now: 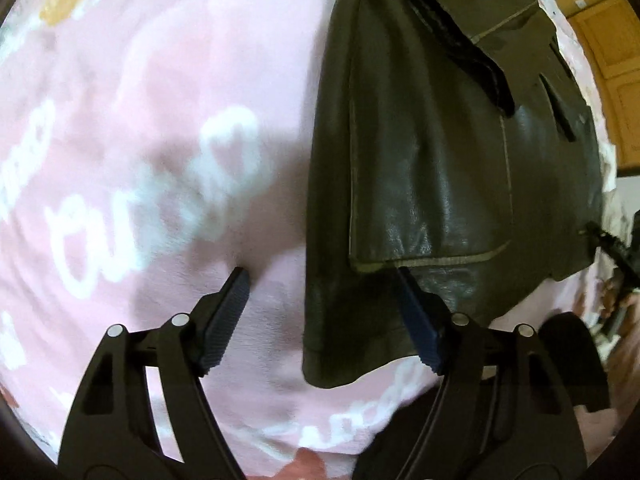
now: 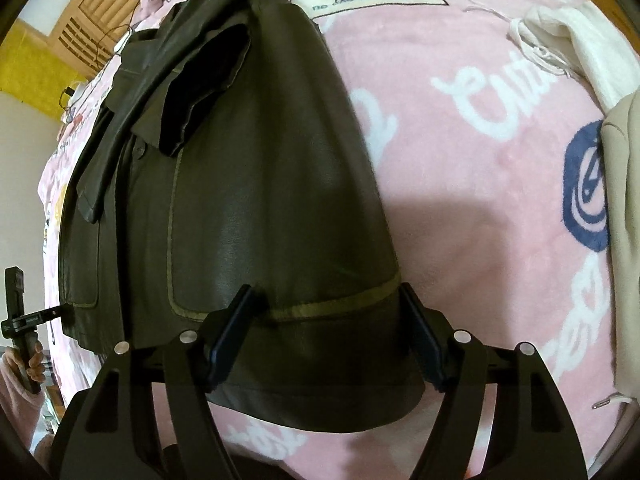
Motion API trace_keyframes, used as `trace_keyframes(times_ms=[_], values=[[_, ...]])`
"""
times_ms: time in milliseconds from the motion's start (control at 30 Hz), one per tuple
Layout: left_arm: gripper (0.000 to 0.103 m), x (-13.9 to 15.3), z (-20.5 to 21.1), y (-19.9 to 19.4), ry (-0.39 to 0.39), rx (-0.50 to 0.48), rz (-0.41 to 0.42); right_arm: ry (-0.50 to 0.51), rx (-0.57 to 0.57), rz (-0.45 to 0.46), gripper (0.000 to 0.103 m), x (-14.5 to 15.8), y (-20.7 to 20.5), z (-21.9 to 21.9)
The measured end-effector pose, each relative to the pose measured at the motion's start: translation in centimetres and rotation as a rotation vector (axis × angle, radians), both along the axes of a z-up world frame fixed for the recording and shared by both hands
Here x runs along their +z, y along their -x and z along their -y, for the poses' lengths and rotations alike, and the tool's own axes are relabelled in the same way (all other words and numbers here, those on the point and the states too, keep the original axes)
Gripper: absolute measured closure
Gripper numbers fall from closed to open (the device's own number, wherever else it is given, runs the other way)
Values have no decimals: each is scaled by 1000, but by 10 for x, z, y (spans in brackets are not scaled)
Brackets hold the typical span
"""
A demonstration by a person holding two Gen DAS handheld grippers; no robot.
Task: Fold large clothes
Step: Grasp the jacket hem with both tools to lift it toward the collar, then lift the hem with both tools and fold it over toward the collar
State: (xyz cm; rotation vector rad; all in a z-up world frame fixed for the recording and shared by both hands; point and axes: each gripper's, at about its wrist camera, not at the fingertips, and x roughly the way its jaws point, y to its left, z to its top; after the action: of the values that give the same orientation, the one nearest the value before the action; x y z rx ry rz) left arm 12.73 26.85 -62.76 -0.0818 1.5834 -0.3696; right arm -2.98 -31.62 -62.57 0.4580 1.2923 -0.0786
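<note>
A dark olive leather jacket (image 1: 448,168) lies folded lengthwise on a pink blanket (image 1: 168,128); it also shows in the right wrist view (image 2: 248,200). My left gripper (image 1: 322,276) is open above the jacket's near left hem corner, one finger over the blanket, the other at the pocket edge. My right gripper (image 2: 326,294) is open, its fingers straddling the jacket's hem near the right edge, with nothing held. The left gripper's handle (image 2: 20,312) shows at the far left of the right wrist view.
The pink blanket (image 2: 460,184) with white lettering covers the bed. White and beige clothes (image 2: 580,64) lie at the right. A wooden cabinet (image 1: 612,64) stands beyond the bed. A wooden slatted panel (image 2: 96,16) and cables are at the far left.
</note>
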Motion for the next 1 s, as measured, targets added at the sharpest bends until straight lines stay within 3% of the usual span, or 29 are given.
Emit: trace_keyframes(times_ms=[67,200,300,367,433,467,500,633,867,1000], values=[[30,-4,1,-1,12,10,-8,-5,-5,3,34,1,2,-1],[30,-2,5,0,106,47,-33,-13,16,15,37,6,2,-10],[30,3,15,7,163,38,-34,-10,68,19,47,7,1,-24],[32,5,21,11,194,24,-43,-4,84,21,63,6,0,-31],[62,7,31,12,178,6,-40,-12,86,24,75,6,-1,-34],[82,7,34,12,143,4,-40,-23,85,29,82,7,-2,-36],[91,9,38,11,137,7,-36,-21,84,35,84,10,-3,-38],[95,34,35,8,152,6,16,-26,80,63,91,28,-2,-45],[99,89,32,17,238,69,128,-208,-57,170,93,73,3,-33],[100,116,30,17,217,104,201,-279,-88,221,94,93,7,-33]])
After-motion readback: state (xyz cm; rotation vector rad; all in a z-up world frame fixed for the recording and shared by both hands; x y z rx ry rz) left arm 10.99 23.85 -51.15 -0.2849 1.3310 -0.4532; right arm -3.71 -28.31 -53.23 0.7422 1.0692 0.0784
